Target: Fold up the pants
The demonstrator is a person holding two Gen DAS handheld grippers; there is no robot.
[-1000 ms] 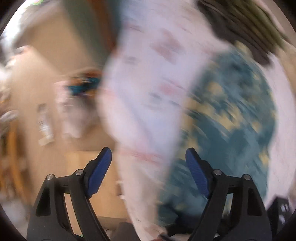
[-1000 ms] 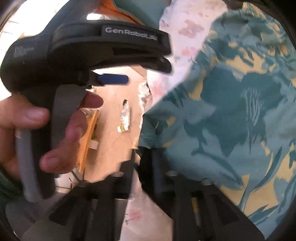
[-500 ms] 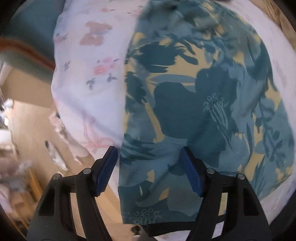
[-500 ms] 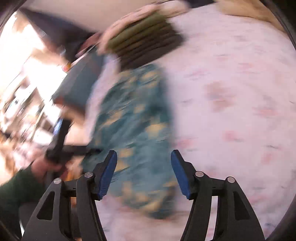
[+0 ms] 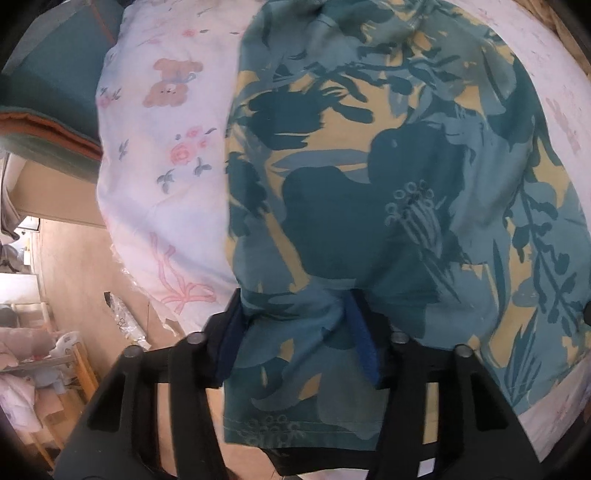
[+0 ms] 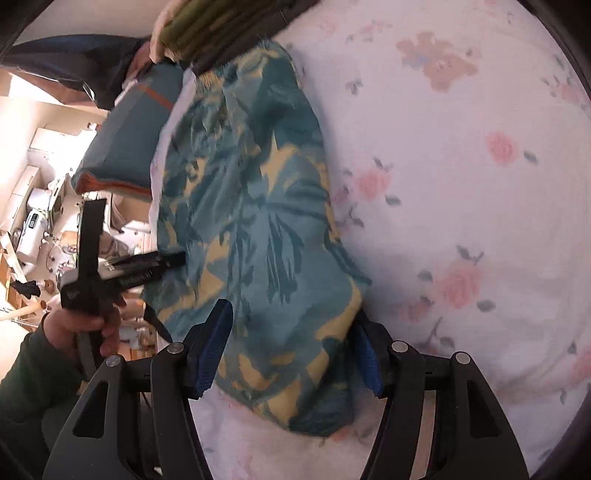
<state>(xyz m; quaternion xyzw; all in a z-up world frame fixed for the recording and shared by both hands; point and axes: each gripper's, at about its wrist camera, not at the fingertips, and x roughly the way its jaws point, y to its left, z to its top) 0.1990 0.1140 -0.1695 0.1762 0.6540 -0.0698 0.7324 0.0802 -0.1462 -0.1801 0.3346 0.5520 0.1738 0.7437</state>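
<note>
Teal and yellow flowered pants [image 5: 369, 203] lie flat on a white sheet with bears and roses [image 5: 166, 192], one hem hanging at the bed's edge. My left gripper [image 5: 297, 349] points down at that hem. Its jaws are closing, and the cloth bunches between the blue pads [image 5: 364, 350]. In the right wrist view the pants [image 6: 258, 221] stretch away from me. My right gripper [image 6: 290, 350] stands open astride their near end, the cloth lying between the pads. A person's hand [image 6: 85, 325] holds the left gripper [image 6: 177, 258] at the pants' left edge.
Folded olive and dark clothes [image 6: 221, 29] are stacked at the pants' far end. A teal cushion with an orange edge [image 6: 125, 140] lies left of the sheet [image 6: 461, 184]. Beyond the bed edge is a tan floor [image 5: 74, 258] with clutter and shelves.
The left jaws have narrowed from wide apart onto the hem, which now bunches between them. The right gripper has swung across the bed to the pants' other end, its jaws wider than before.
</note>
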